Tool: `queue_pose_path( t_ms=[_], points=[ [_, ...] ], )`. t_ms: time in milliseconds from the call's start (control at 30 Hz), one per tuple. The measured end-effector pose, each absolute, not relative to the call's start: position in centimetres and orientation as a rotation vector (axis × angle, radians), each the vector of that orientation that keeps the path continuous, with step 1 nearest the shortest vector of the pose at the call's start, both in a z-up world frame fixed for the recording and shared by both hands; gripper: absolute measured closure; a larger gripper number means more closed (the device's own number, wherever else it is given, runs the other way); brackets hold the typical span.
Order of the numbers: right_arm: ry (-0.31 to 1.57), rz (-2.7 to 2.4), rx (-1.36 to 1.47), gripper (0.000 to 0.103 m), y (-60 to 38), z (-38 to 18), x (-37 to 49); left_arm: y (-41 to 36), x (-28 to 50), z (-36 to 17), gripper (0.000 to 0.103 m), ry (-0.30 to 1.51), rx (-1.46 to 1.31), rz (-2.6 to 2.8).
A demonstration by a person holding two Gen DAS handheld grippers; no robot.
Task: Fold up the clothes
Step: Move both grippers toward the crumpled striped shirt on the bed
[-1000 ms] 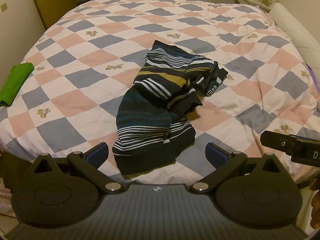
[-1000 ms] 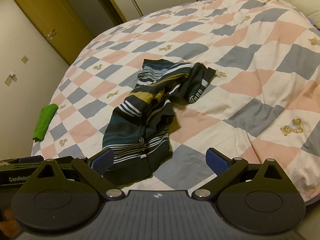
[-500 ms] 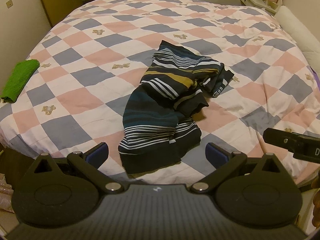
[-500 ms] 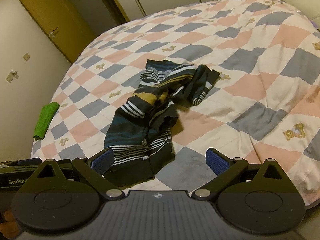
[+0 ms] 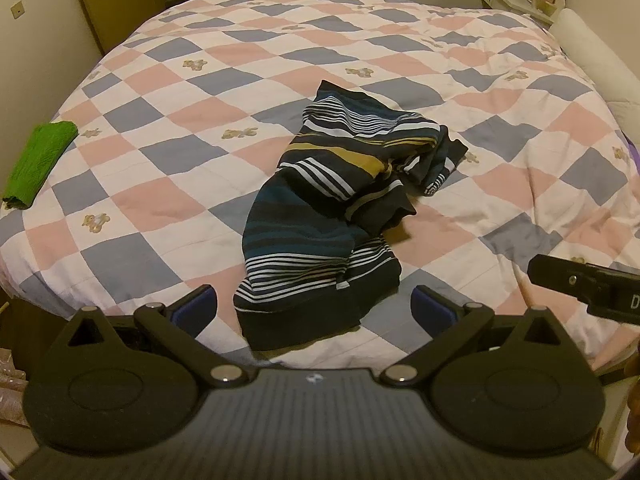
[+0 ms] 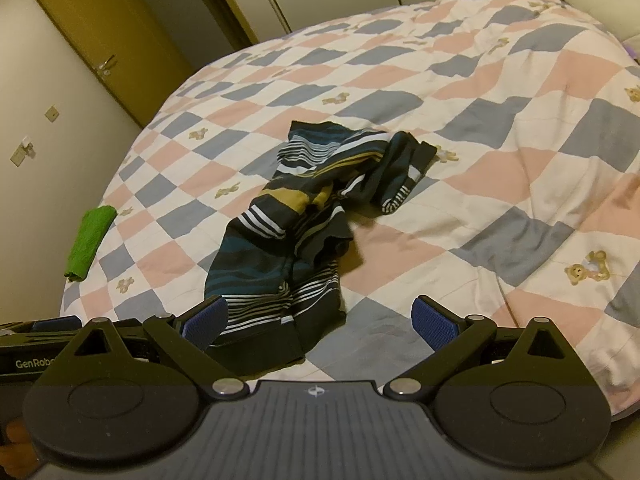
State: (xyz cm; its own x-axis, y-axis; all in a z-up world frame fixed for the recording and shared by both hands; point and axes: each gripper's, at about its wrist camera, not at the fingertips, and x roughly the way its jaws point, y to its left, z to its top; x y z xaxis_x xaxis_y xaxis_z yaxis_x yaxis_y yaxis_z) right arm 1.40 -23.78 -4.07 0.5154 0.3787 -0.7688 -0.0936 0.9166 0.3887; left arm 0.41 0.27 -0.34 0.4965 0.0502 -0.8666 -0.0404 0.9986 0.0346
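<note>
**On the bed: striped garment unfolded, both tongs apart**

On the bed (image 5: 132, 184), a dark striped garment (image 5: 332, 216) lies crumpled near the middle of the checked quilt. The quilt carries pink, grey and white squares with small bear motifs. The garment runs lengthwise from its dark hem band, which lies close to the near edge of the bed, up to a bunched section farther away. One sleeve is twisted out toward the right side.

The left tongs (image 5: 314, 306) hover at the near edge of the bed, fingers spread wide, holding nothing. The garment hem lies between and just ahead of the two blue pads. The right tongs (image 6: 320, 322) are likewise spread apart and empty. Their left pad (image 6: 206, 322) overlaps the hem corner in the right wrist view; whether it touches the fabric cannot be determined.

A folded green cloth (image 5: 38, 164) rests at the left edge of the bed, well apart from the garment. A wooden door (image 6: 108, 40) stands beyond the far left corner.
</note>
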Motion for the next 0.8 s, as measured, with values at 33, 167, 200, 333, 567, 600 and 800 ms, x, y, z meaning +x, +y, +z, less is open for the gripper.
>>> queue_pose_path(
  t_ms=[33, 167, 200, 333, 567, 600, 800],
  points=[
    [0.993, 0.289, 0.318, 0.002, -23.8, -4.1, 1.5, 0.2, 0.5, -0.3, 0.001, 1.05, 0.011, 0.055],
    [0.995, 0.292, 0.318, 0.002, -24.0, -4.1, 1.8, 0.0, 0.7, -0.4, 0.001, 1.051, 0.011, 0.06],
    [0.996, 0.293, 0.318, 0.002, -24.0, -4.2, 1.9, 0.0, 0.8, -0.4, 0.001, 1.052, 0.011, 0.061],
    [1.0, 0.298, 0.318, 0.002, -24.2, -4.4, 2.2, -0.1, 1.0, -0.5, 0.001, 1.055, 0.012, 0.067],
    [1.01, 0.304, 0.315, 0.002, -24.3, -4.7, 2.7, 0.0, 1.1, -0.8, 0.001, 1.065, 0.008, 0.079],
    [1.012, 0.304, 0.314, 0.002, -24.3, -4.7, 2.8, 0.0, 1.2, -0.9, 0.001, 1.066, 0.008, 0.08],
    [1.023, 0.298, 0.303, 0.002, -24.2, -4.9, 3.1, 0.1, 1.4, -1.2, 0.001, 1.076, 0.009, 0.087]
  ],
)
